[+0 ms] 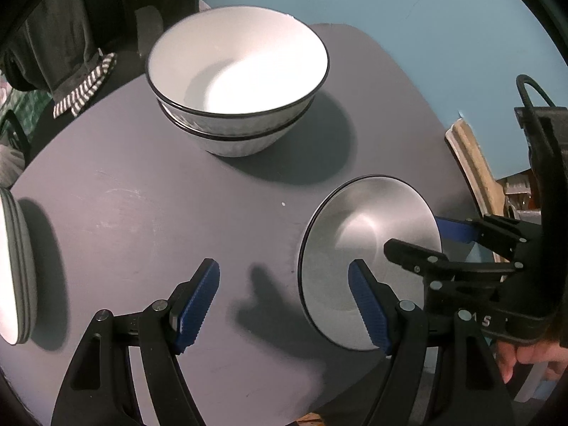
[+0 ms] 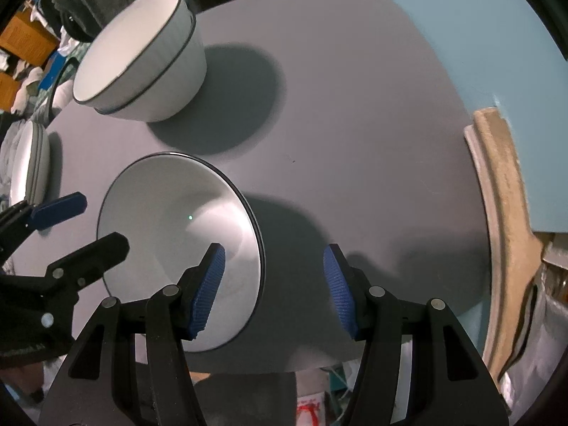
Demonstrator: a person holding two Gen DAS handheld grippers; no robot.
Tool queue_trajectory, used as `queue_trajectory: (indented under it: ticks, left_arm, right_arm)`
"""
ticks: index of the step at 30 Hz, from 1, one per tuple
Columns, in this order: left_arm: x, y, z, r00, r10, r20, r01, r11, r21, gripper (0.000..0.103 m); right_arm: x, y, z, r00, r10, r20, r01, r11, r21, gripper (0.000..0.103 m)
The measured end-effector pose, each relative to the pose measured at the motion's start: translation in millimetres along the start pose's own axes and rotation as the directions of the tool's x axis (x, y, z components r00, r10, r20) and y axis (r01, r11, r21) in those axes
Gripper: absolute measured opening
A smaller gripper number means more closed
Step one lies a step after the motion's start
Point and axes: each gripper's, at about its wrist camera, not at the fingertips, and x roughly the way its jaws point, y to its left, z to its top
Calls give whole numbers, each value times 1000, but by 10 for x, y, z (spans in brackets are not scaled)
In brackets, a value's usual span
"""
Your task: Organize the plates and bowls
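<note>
Hanging over the grey table [image 1: 142, 220], the left gripper [image 1: 284, 301] has its blue pads [image 1: 198, 301] spread wide with only bare tabletop between them. Just to its right lies a small plate [image 1: 369, 248] with a dark rim, flat on the table near the front edge. The right gripper [image 2: 273, 284] hovers at that plate's right side, jaws partly apart and empty, its left pad [image 2: 209, 291] above the plate's rim and the other above the table. Farther back stand two white bowls [image 1: 238, 81], one nested in the other, both dark-rimmed. At the table's left edge sits a stack of plates [image 1: 14, 266], well apart from the small plate. Beyond the table is a blue wall [image 1: 408, 17].
</note>
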Motion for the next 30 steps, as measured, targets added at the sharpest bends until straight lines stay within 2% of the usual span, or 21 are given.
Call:
queue_trajectory:
  ticks: [4, 7, 9, 17, 18, 20, 23, 26, 30]
  left_arm:
    - [83, -17, 35, 1000, -3, -22, 3, 1000, -9, 75]
    - [115, -27, 39, 1000, -4, -30, 3, 1000, -2, 68]
    - [134, -31, 35, 999, -5, -35, 5, 1000, 1, 59]
    - [216, -3, -12, 997, -33, -68, 31, 999, -28, 34]
    - [226, 7, -35, 997, -41, -71, 39, 999, -34, 29]
    - [247, 22, -46, 995, -56, -85, 52, 997, -49, 23]
    - [274, 43, -35, 994, -63, -94, 58, 997, -55, 16]
    - [285, 56, -47, 993, -69, -95, 64, 996, -56, 13]
    - [284, 60, -48, 993, -66, -95, 60, 996, -67, 11]
  right_arm:
    - [13, -31, -15, 1000, 9, -6, -9, 1000, 1, 57]
    - [42, -39, 12, 1000, 22, -4, -22, 1000, 4, 57]
    - [74, -72, 40, 1000, 27, -5, -27, 1000, 6, 57]
    - [141, 6, 130, 999, 34, -18, -34, 999, -22, 56]
    - [146, 14, 134, 999, 32, -21, -32, 999, -26, 55]
    - [188, 107, 175, 999, 36, -29, -37, 999, -34, 43]
    - [215, 118, 187, 998, 41, -46, -43, 998, -36, 33]
    - [228, 115, 197, 998, 45, -52, -47, 998, -32, 23]
    - [256, 103, 202, 996, 62, -57, -63, 998, -21, 18]
